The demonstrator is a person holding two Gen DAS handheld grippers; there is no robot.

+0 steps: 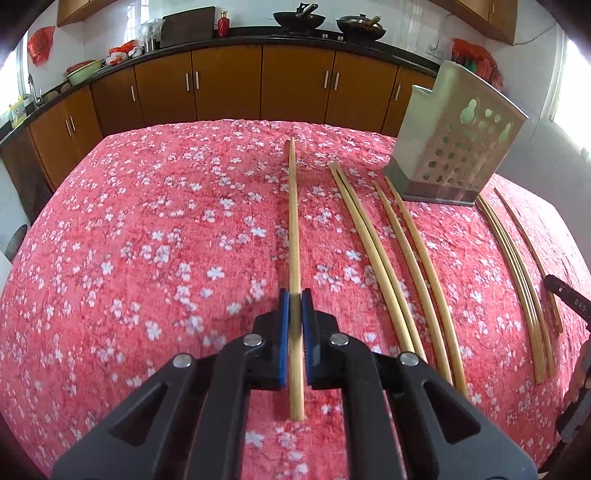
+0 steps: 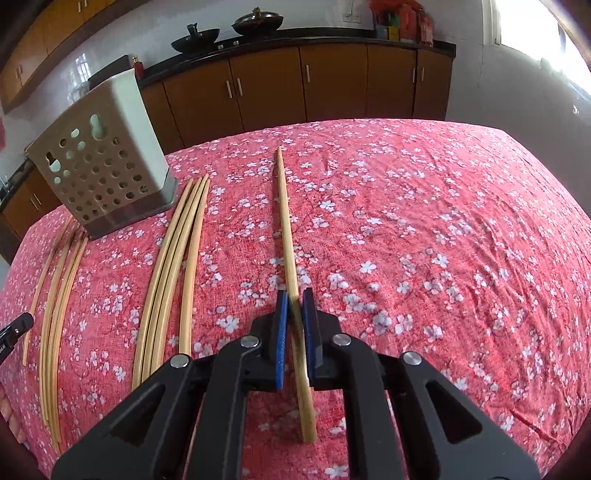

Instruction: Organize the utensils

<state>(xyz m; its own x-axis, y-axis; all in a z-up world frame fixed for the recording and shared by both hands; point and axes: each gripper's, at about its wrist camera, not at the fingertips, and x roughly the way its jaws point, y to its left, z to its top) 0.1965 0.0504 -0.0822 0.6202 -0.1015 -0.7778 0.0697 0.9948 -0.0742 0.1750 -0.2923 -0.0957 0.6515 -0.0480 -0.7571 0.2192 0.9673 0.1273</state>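
Note:
My left gripper (image 1: pixel 294 295) is shut on a bamboo chopstick (image 1: pixel 293 221) that points away over the red floral tablecloth. My right gripper (image 2: pixel 294 295) is shut on another bamboo chopstick (image 2: pixel 286 221), also pointing away. Several loose chopsticks (image 1: pixel 373 251) lie in pairs on the cloth to the right of my left gripper; they also show in the right wrist view (image 2: pixel 173 266), left of my right gripper. A beige perforated utensil holder (image 1: pixel 454 136) stands upright at the table's far side, behind the loose chopsticks, and also shows in the right wrist view (image 2: pixel 99 162).
The table under the red floral cloth (image 1: pixel 147 240) ends at its far edge before brown kitchen cabinets (image 1: pixel 229 88). Woks (image 1: pixel 299 18) sit on the counter behind. The tip of the other gripper (image 1: pixel 569 299) shows at the right edge.

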